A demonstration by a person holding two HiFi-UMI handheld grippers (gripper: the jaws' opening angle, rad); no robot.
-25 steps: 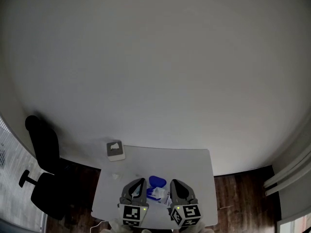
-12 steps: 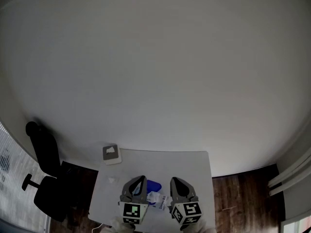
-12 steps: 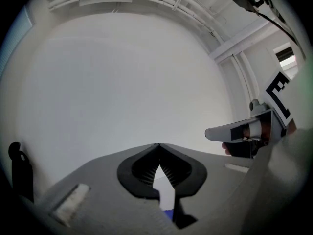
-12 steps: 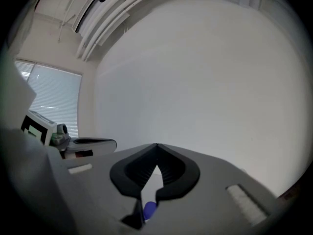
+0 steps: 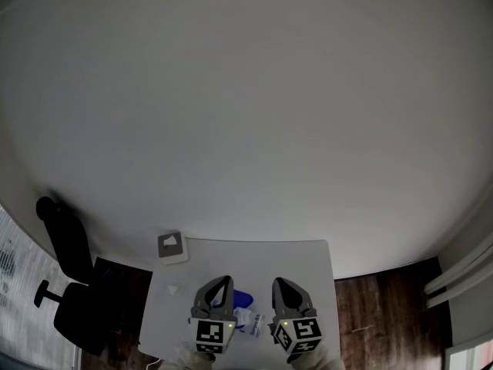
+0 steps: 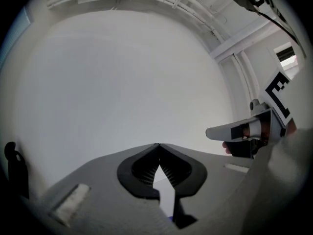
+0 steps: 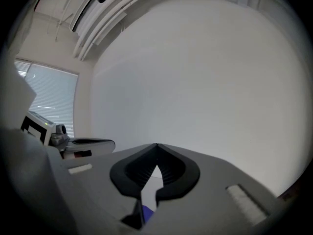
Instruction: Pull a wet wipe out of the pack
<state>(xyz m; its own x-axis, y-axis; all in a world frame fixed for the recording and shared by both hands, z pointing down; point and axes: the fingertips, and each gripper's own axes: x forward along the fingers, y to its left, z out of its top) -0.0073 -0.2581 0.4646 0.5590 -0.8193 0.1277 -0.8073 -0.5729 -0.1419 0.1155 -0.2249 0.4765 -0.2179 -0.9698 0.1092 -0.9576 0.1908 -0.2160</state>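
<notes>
The left gripper (image 5: 223,281) and right gripper (image 5: 279,282), both closed and empty, flanked the wet wipe pack (image 5: 246,316), apparently poised to begin.

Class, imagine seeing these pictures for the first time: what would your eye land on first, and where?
The huge blank wall fills most of the head view. At the bottom, the left gripper and right gripper, each with a black-and-white marker cube, flank a blue-and-white wipe pack on a white table. A black office chair stands to the table's left.
</notes>
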